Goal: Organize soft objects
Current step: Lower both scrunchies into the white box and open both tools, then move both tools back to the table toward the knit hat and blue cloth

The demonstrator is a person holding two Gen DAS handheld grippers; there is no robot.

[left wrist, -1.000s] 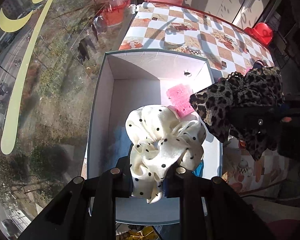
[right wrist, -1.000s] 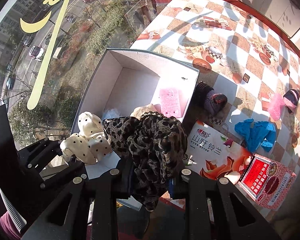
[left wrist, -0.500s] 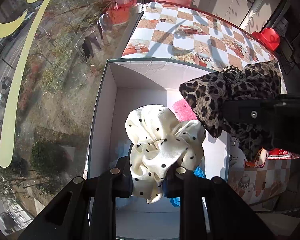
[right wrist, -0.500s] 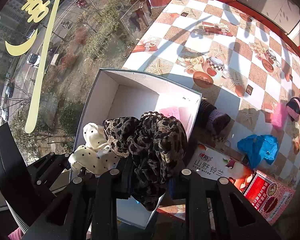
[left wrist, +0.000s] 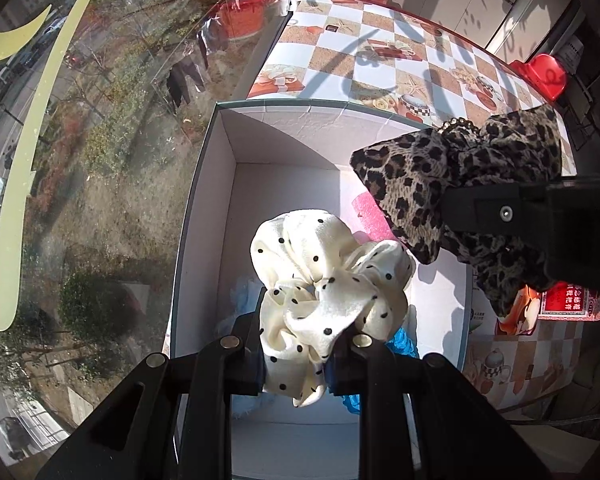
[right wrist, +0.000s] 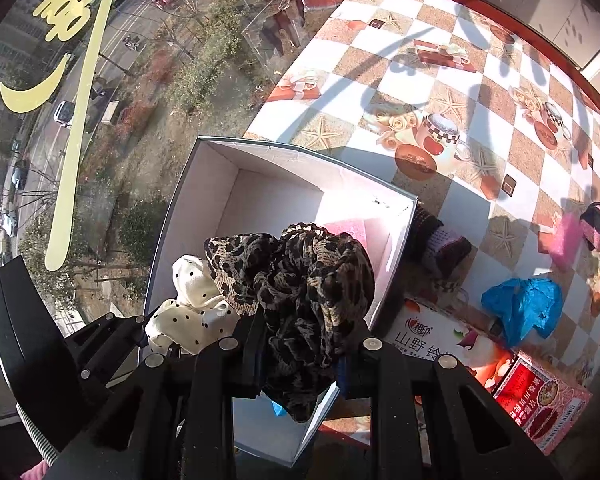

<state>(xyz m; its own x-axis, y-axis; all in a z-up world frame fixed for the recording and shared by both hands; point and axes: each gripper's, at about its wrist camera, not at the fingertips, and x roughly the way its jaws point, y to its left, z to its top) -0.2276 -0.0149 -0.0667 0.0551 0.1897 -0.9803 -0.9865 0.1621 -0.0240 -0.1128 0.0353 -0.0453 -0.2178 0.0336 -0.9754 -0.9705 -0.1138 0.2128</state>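
My left gripper (left wrist: 296, 360) is shut on a cream scrunchie with black dots (left wrist: 324, 280) and hangs over the open white box (left wrist: 204, 216). In the right wrist view the same scrunchie (right wrist: 192, 312) shows at the left, still pinched. My right gripper (right wrist: 300, 364) is shut on a leopard-print scrunchie (right wrist: 308, 280), held above the box (right wrist: 196, 208) near its right wall. That leopard scrunchie (left wrist: 460, 184) reaches in from the right in the left wrist view. A pink foam piece (left wrist: 366, 220) and something blue (left wrist: 400, 340) lie on the box floor.
The box stands at the table's edge beside a window. On the checkered tablecloth (right wrist: 440, 80) lie a blue crumpled thing (right wrist: 520, 304), a dark knitted item (right wrist: 444, 244), pink and dark items (right wrist: 580, 232), a printed carton (right wrist: 440, 340) and a red packet (right wrist: 540, 408).
Both grippers have shifted further over the box with their scrunchies still held. The leopard scrunchie now hangs over the box's right side rather than outside it.
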